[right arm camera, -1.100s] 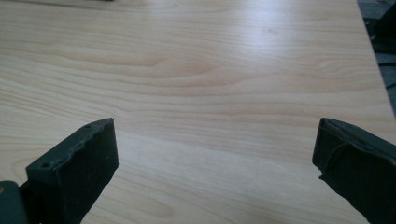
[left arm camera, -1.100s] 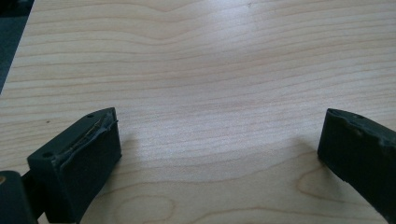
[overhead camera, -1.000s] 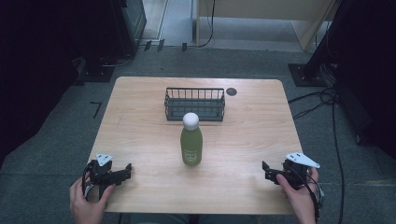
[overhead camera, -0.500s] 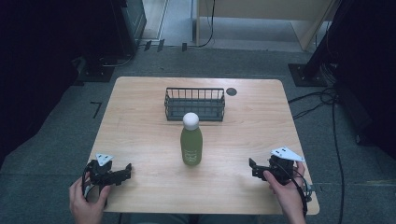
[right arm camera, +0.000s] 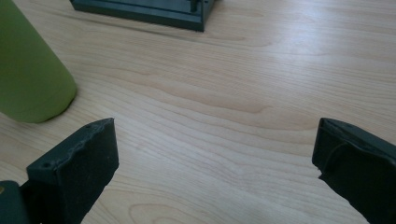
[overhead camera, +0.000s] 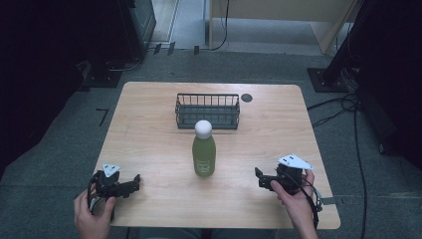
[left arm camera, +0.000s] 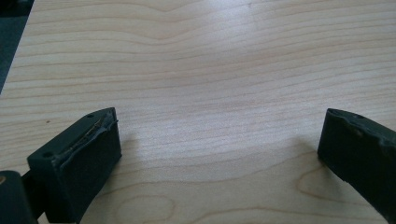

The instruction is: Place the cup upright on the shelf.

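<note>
A green bottle (overhead camera: 204,154) with a white cap stands upright in the middle of the wooden table (overhead camera: 149,134). Its base also shows at the left of the right gripper view, green bottle (right arm camera: 28,74). Behind it sits a dark wire basket (overhead camera: 207,110), whose corner, the wire basket (right arm camera: 154,11), appears at the top of the right gripper view. My right gripper (overhead camera: 259,178) is low over the table to the right of the bottle, open and holding nothing, right gripper (right arm camera: 215,158). My left gripper (overhead camera: 135,180) rests near the front left, open and holding nothing, left gripper (left arm camera: 219,149).
A small dark round disc (overhead camera: 247,97) lies on the table by the basket's right end. Cables (overhead camera: 343,104) run across the grey floor to the right. Dark equipment (overhead camera: 134,25) stands behind the table at the left.
My right gripper has moved left toward the bottle and slightly forward over the last second. The left gripper, bottle and basket have stayed where they were.
</note>
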